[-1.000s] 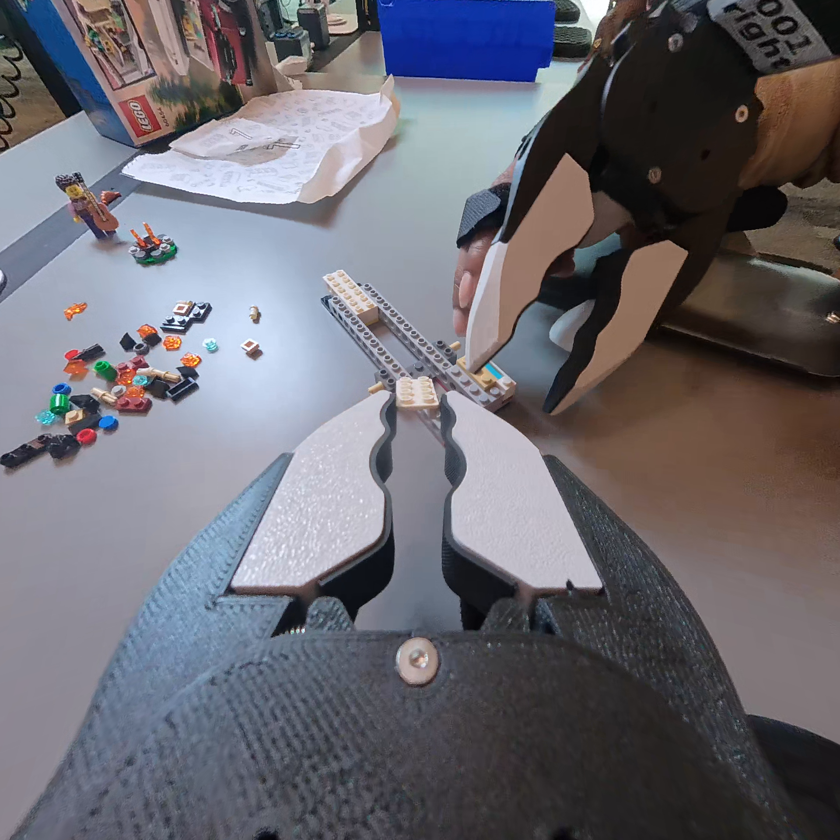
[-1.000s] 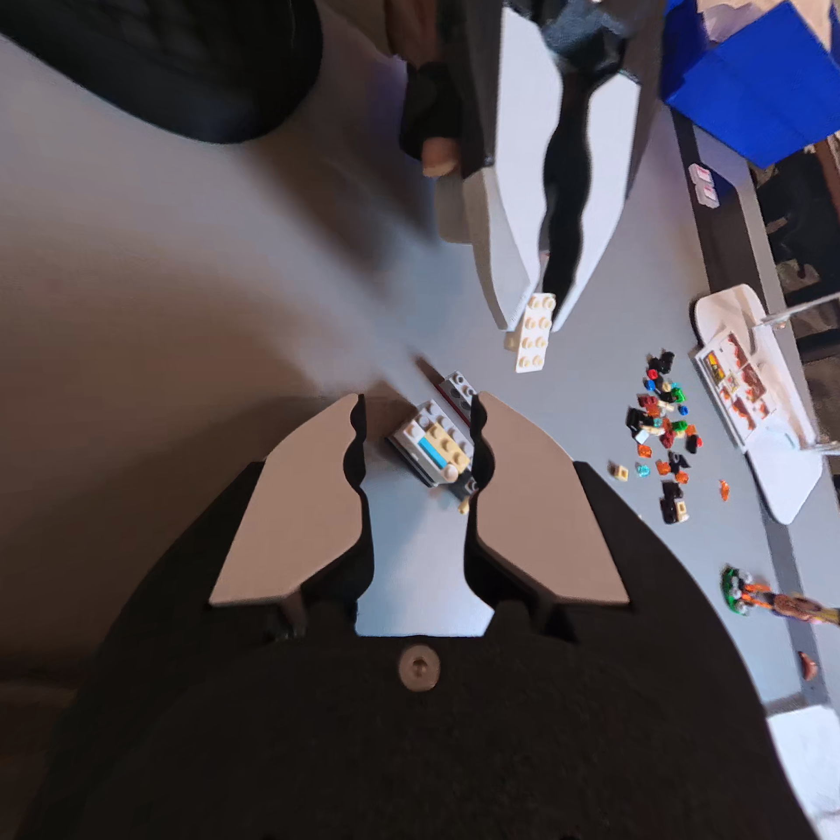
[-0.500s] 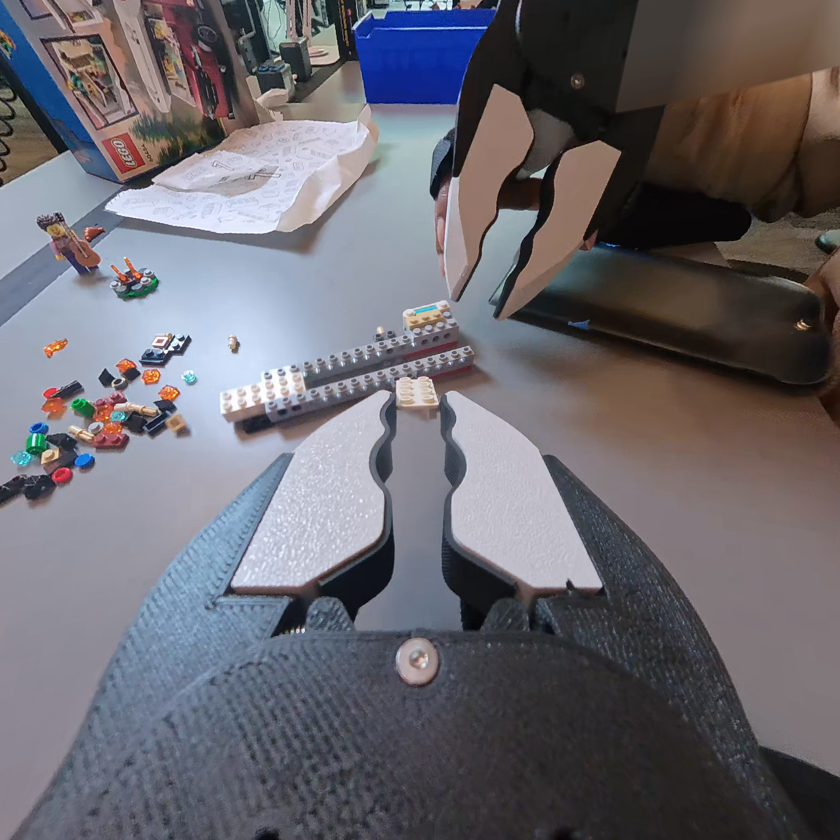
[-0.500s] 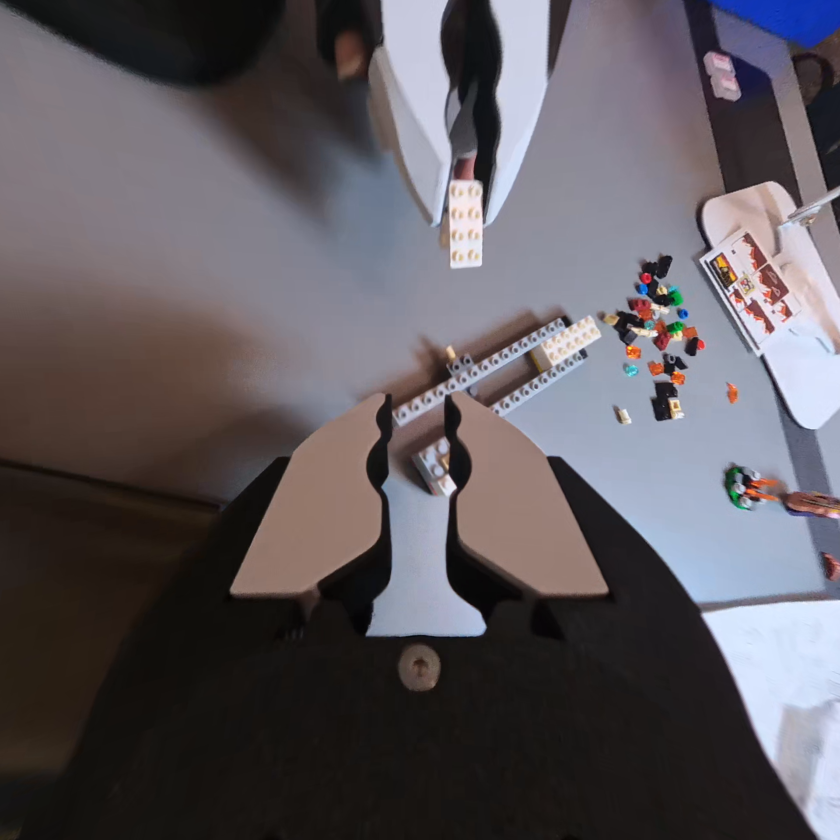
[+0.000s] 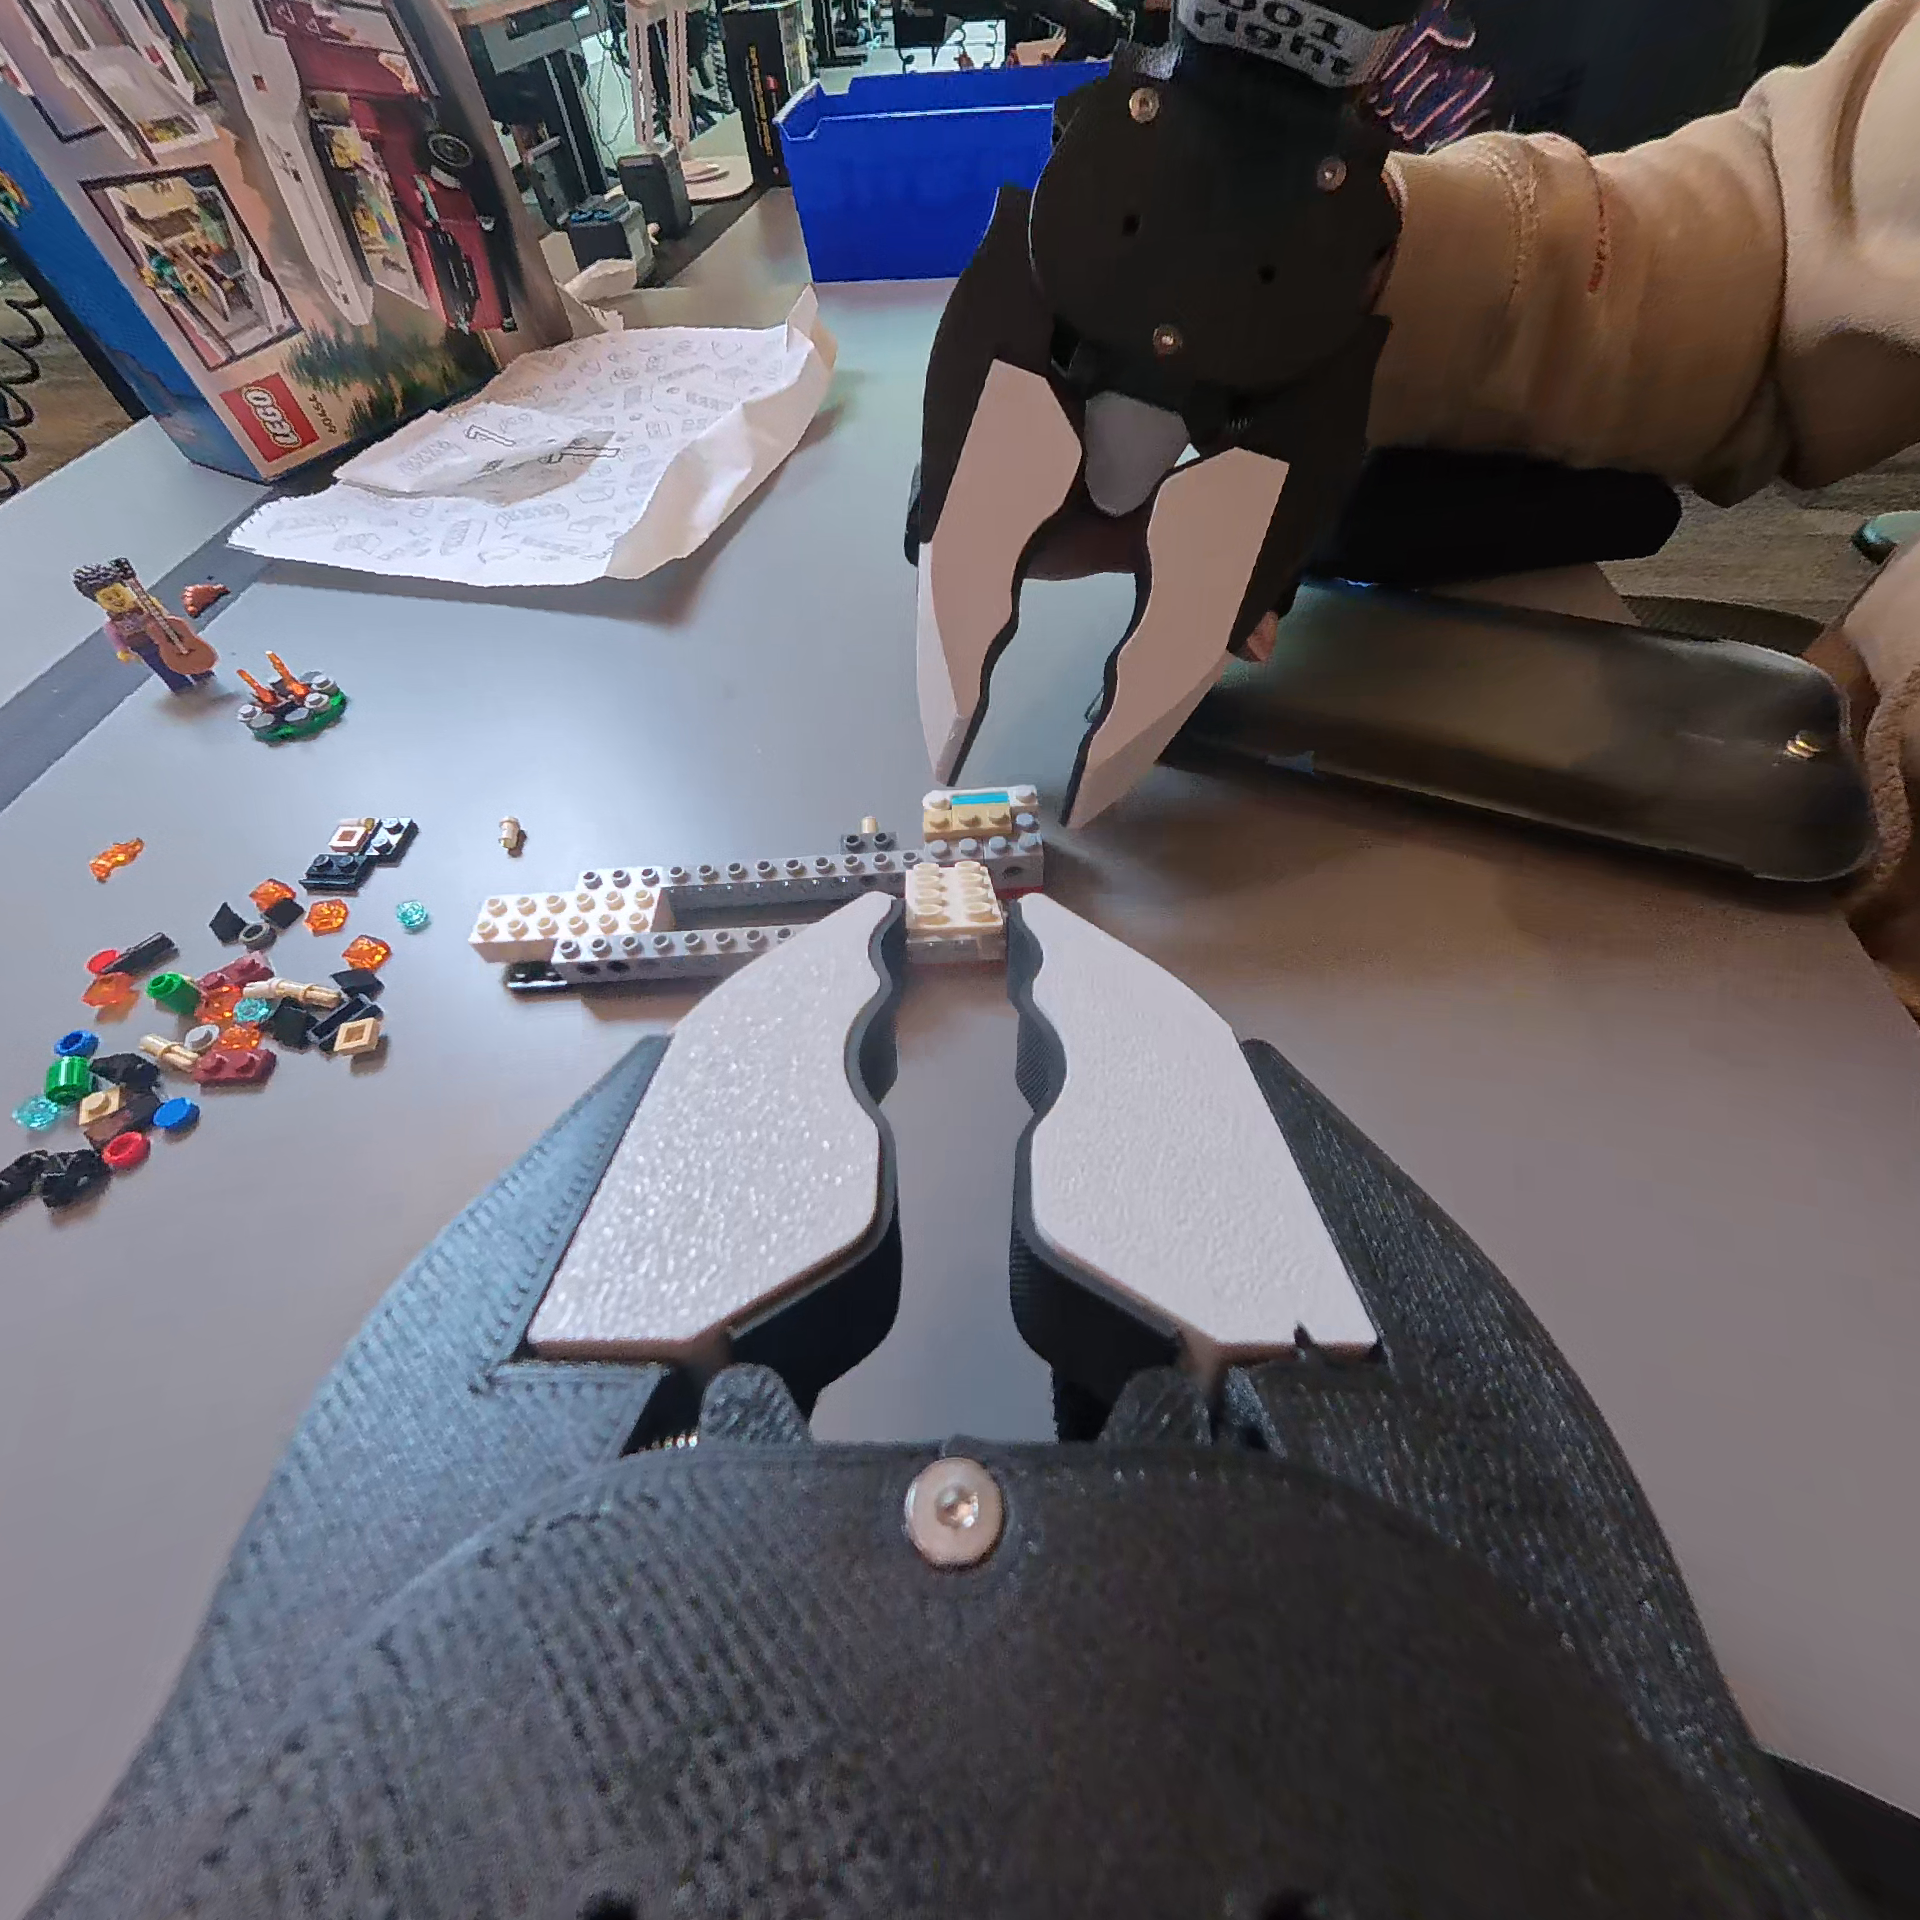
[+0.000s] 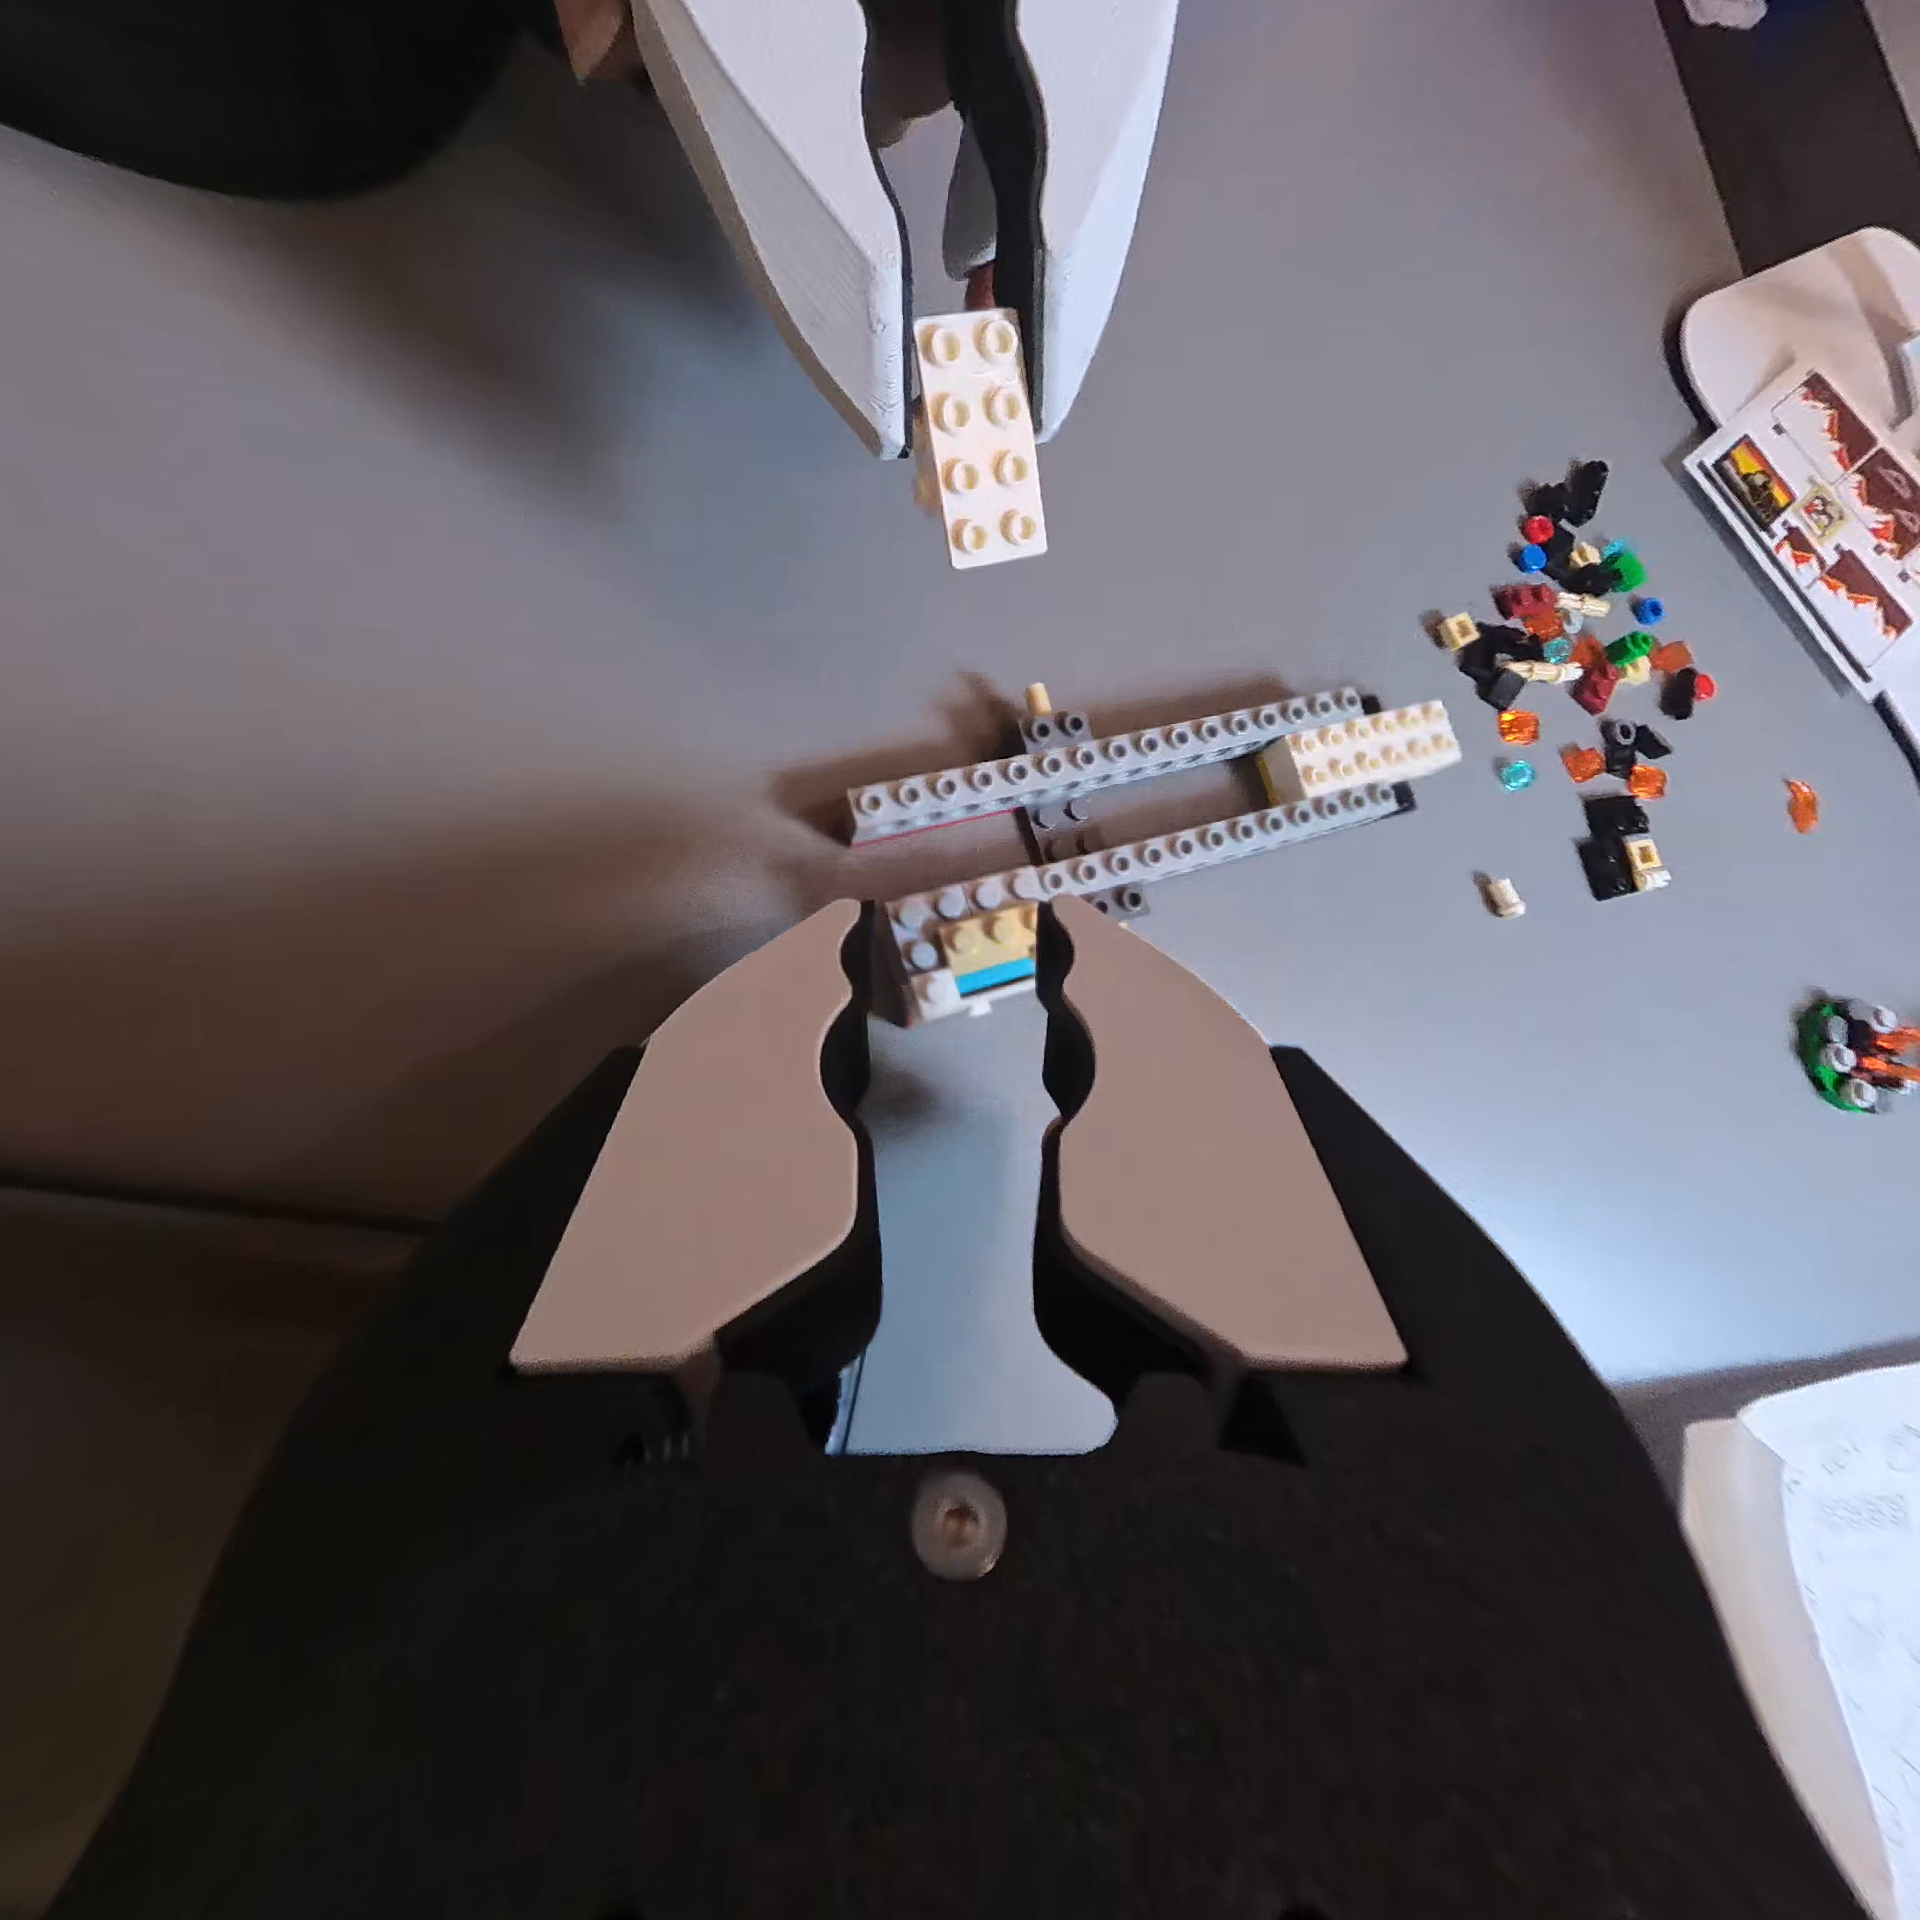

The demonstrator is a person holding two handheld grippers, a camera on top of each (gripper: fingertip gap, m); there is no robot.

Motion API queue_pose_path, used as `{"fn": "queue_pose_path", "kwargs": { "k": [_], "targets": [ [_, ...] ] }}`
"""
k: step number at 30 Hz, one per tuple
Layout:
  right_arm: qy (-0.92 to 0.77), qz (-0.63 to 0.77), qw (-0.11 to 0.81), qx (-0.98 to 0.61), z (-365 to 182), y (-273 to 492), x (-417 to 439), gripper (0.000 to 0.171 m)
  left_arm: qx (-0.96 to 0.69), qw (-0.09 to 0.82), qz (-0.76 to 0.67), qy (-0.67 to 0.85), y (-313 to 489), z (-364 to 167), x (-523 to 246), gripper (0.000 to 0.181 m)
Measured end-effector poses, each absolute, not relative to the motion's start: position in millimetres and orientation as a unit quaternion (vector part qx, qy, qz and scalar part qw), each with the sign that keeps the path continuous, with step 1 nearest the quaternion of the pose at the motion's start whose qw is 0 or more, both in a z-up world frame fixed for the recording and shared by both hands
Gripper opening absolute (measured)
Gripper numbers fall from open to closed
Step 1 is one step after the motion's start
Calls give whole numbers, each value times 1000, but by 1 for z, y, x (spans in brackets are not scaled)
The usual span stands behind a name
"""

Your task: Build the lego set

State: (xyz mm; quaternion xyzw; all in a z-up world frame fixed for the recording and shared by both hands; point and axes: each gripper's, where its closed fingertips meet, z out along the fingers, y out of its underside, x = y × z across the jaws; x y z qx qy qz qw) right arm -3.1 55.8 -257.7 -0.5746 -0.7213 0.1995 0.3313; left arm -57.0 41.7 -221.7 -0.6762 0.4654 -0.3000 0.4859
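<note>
1. My left gripper [image 5: 954,914] is clamped on a tan plate [image 6: 982,442], held above the worktop [image 5: 1351,1039].
2. My right gripper [image 6: 951,920] stands apart, straddling the grey frame [image 6: 1122,800]'s near end.
3. Loose pieces [image 5: 208,1018] lie left.

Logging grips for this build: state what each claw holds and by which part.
Left claw grips the tan 2x4 plate by the long sides of one end; the other end juts free. Right claw straddles the end of the grey frame; contact cannot be told.
</note>
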Motion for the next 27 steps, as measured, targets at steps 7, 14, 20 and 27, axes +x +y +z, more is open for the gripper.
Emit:
{"fn": "queue_pose_path", "kwargs": {
  "k": [7, 14, 20, 27],
  "targets": [
    [-718, 188, 346, -574, -258, 61, -4, 28, -671, 496, -324, 447, 41, -212, -54, 18],
    [-642, 284, 498, -509, -184, 43, -31, 27, -681, 494, -461, 282, 48, -173, -49, 18],
    [-502, 522, 386, -571, -161, 30, -38, 26, -630, 539, -482, 284, 40, -150, -46, 18],
    [-425, 630, 346, -550, -139, 23, -43, 14, -601, 585, -438, 325, 30, -143, -35, 17]
  ]
}}
